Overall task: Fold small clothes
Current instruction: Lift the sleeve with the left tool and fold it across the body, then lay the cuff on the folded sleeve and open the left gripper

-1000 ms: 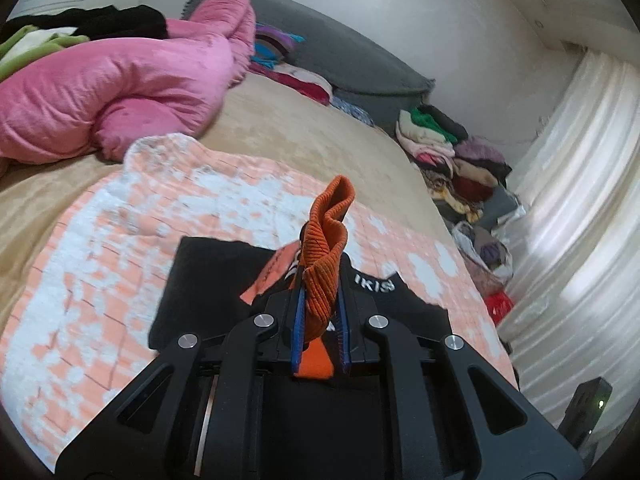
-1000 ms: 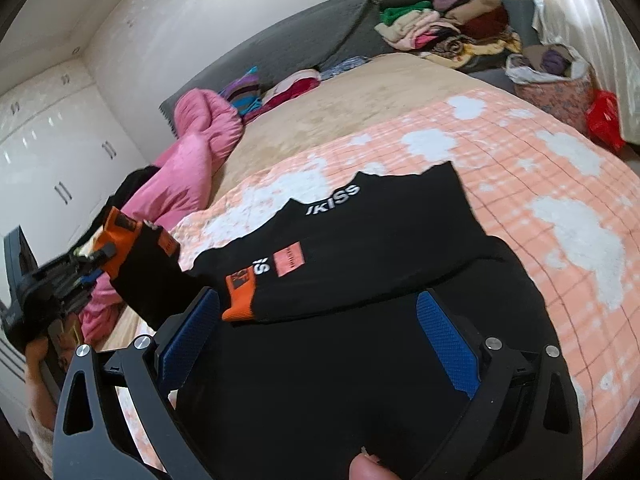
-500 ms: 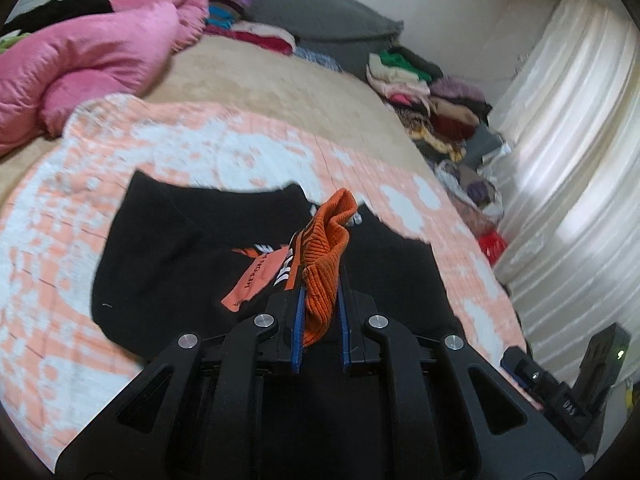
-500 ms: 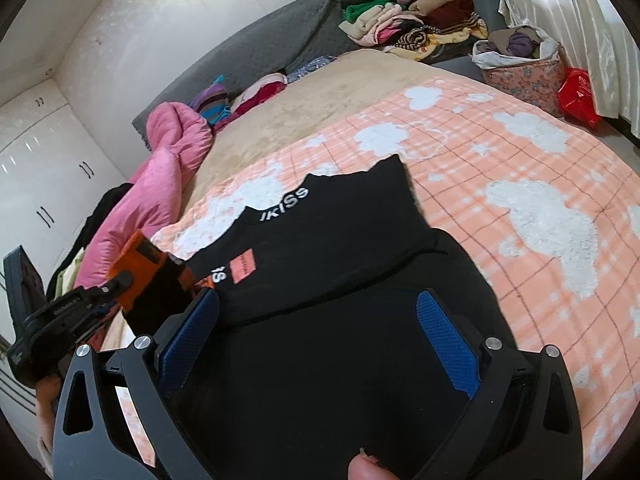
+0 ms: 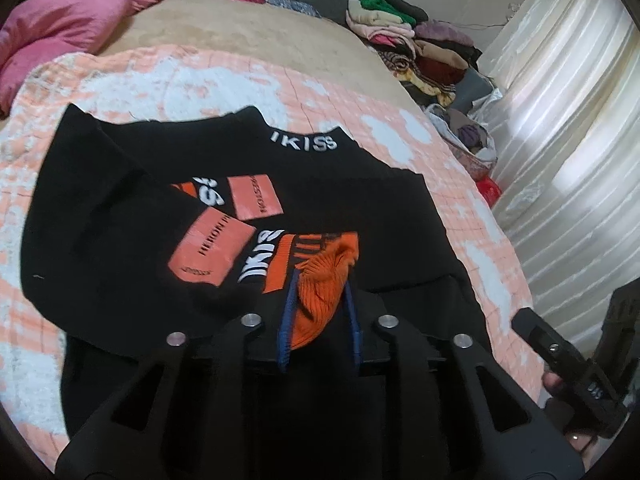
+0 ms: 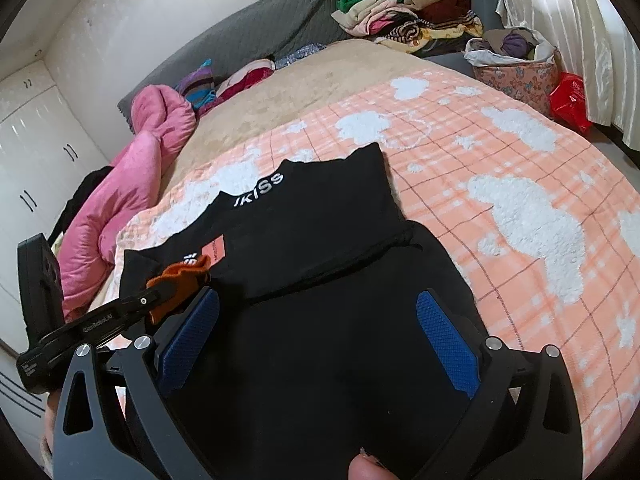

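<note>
- The pink quilt [image 6: 132,184] lies bunched at about 9 o'clock in the right wrist view, on the far left of the bed [image 6: 304,80].
- The left gripper [image 5: 320,300] comes in from 8 o'clock in the right wrist view and points down toward the garment. Its fingers are opening at this moment; the orange cuff [image 5: 324,280] is between them, but the pads seem no longer to press it.
- The black sweater [image 6: 320,240] lies in the middle on the orange checked blanket [image 6: 500,168], collar toward 12 o'clock. Its left sleeve is laid across the chest, with the orange patches on top.
- My judgement: the step in hand is to fold the left sleeve inward and release it. The cuff rests on the chest, so this step looks nearly finished.
- The next move calls for the left gripper to draw back without dragging the cuff, and then for a fold of the other side or of the hem.
- The right gripper [image 6: 320,344] hovers low over the lower body of the sweater at 6 o'clock, tilted down. Its fingers stand wide and hold nothing.
- At 1 o'clock, beyond the bed, a pile of clothes [image 6: 408,12] is stacked, with a basket [image 6: 516,76] near the curtain.
</note>
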### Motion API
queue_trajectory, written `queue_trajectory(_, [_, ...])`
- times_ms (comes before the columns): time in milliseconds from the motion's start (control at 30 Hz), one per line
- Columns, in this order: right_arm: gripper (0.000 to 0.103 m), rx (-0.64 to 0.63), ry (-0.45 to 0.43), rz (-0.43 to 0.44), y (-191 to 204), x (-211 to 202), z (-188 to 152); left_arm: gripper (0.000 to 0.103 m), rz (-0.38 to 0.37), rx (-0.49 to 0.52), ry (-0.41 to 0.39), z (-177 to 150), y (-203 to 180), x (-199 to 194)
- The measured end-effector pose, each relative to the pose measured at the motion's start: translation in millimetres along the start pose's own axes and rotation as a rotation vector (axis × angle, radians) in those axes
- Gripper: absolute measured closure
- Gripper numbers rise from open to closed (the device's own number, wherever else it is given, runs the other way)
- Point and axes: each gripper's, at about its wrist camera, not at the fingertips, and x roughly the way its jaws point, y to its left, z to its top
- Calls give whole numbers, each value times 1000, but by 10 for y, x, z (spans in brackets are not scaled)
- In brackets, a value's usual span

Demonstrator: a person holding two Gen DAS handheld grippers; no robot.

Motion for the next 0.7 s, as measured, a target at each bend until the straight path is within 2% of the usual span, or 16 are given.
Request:
queue_trajectory(33, [4,-5,9,-3,15,41,-6,78,-1,1,4,-4,-1,-2])
queue_trajectory(200, [4,-38,57,-8,125,259,-33,53,8,7,-10,32,-8,-84])
queue_trajectory(267, [4,-53,74,-3,193,344,-44,43,38,13,-28,67,23,-153])
queue_trajectory(400, [4,-96,121,25,408,530,-86,11,132,16,-74,141,133,-306])
queue_trajectory(533, [5,-143,169,65,669,710,-154,9,236,-15,-110,211,345,-443])
queue_trajectory(633, [6,-181,204,85,854,845,-210,9,272,-45,-112,241,511,-510])
queue_trajectory(667, [8,-188,212,86,895,886,-225,9,274,-57,-113,242,565,-538])
queue_trajectory(700, [20,-193,225,78,944,947,-238,9,276,-69,-114,243,610,-554])
